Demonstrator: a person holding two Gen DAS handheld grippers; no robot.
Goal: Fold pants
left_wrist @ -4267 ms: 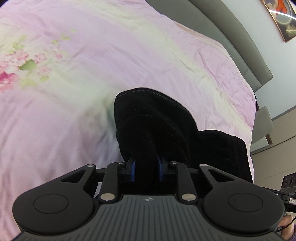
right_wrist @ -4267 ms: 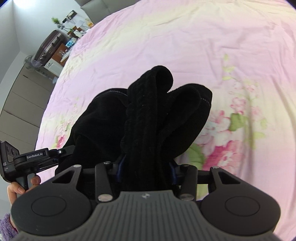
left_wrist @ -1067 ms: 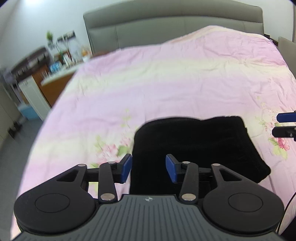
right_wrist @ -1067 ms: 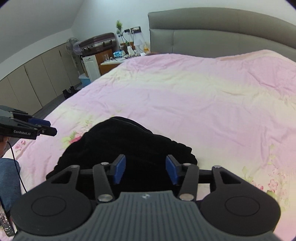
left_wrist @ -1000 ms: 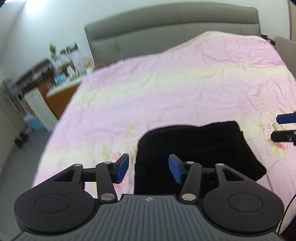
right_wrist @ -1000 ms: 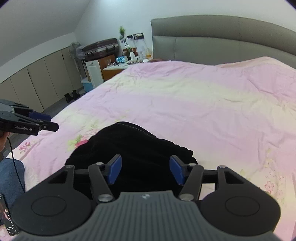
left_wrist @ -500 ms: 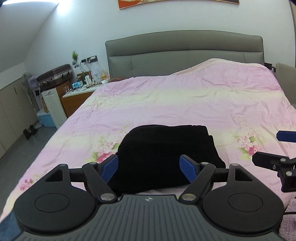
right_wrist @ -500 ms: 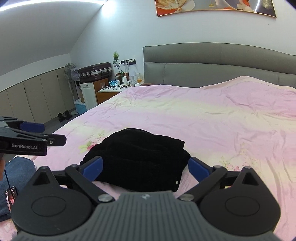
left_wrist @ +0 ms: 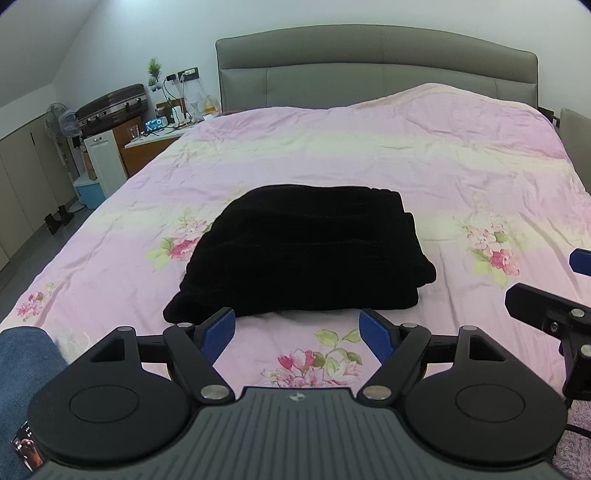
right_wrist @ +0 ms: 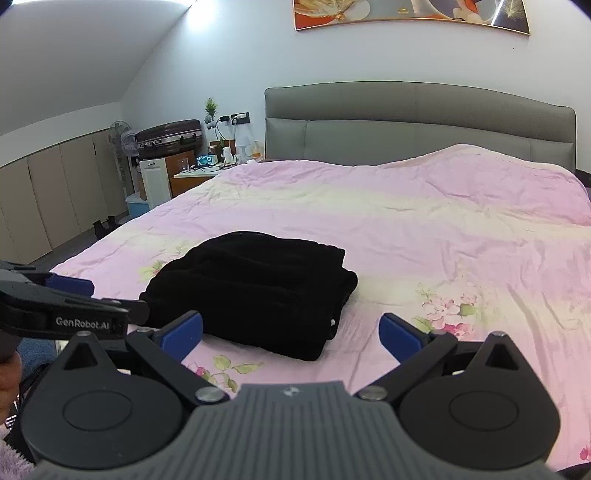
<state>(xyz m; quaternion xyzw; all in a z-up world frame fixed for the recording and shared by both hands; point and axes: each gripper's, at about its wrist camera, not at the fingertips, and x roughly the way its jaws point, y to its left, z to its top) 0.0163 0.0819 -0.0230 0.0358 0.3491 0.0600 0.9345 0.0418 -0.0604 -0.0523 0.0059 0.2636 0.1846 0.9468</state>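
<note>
Black pants (left_wrist: 306, 251) lie folded on the pink bed (left_wrist: 406, 155). The left gripper (left_wrist: 297, 330) is spread wide and empty; the right gripper (right_wrist: 291, 332) is opening, also empty. Only the right view shows the wall picture (right_wrist: 410, 11).

You have soft, even room light, glare at the ceiling (right_wrist: 192, 14) corner, sharp focus, curved fisheye edges, and black pants (left_wrist: 303, 254) perhaps too dark for detail.

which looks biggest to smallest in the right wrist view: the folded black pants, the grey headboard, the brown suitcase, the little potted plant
1. grey headboard
2. folded black pants, though they lie much nearer the camera, so their true rank against the headboard is unsure
3. brown suitcase
4. potted plant
</note>
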